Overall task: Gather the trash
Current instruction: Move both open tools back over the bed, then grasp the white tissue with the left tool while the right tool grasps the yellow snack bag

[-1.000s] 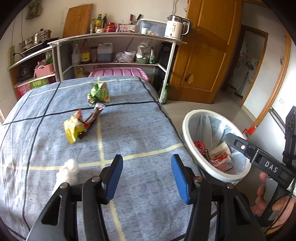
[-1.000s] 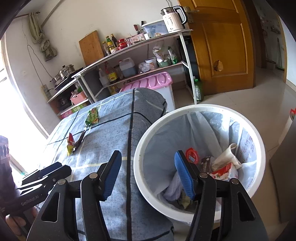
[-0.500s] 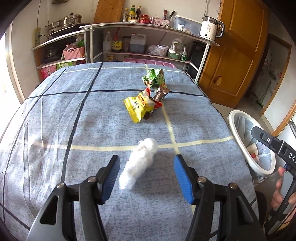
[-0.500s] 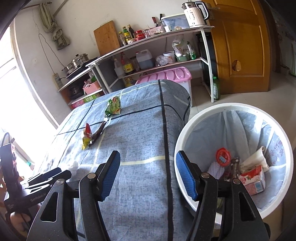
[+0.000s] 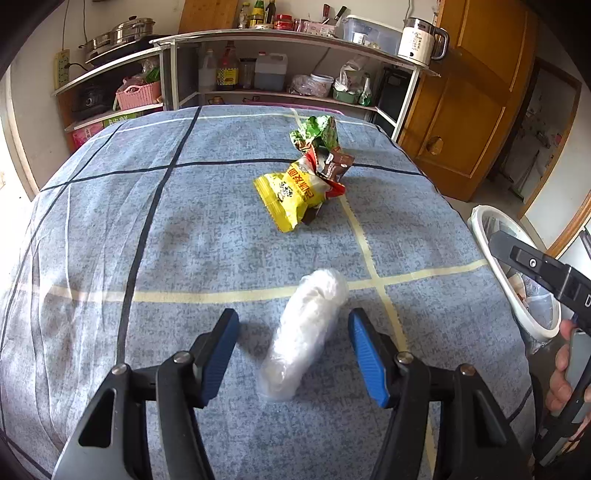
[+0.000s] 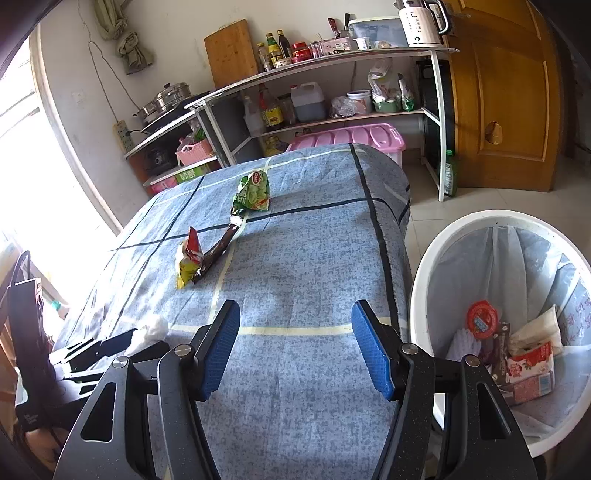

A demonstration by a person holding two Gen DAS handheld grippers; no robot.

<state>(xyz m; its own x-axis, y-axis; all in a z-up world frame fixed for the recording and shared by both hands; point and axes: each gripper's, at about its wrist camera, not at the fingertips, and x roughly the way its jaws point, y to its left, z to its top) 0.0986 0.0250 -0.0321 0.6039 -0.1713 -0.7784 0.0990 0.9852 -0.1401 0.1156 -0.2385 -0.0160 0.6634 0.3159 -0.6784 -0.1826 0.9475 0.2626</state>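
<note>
Wad of clear plastic (image 5: 306, 328) between spread left hand-held gripper (image 5: 293, 350); right hand-held gripper (image 6: 295, 347) agape.

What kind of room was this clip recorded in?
Probably a home kitchen or dining area: shelves holding sauce bottles, an electric kettle and a steamer pot, beside a cloth-covered table.
</note>
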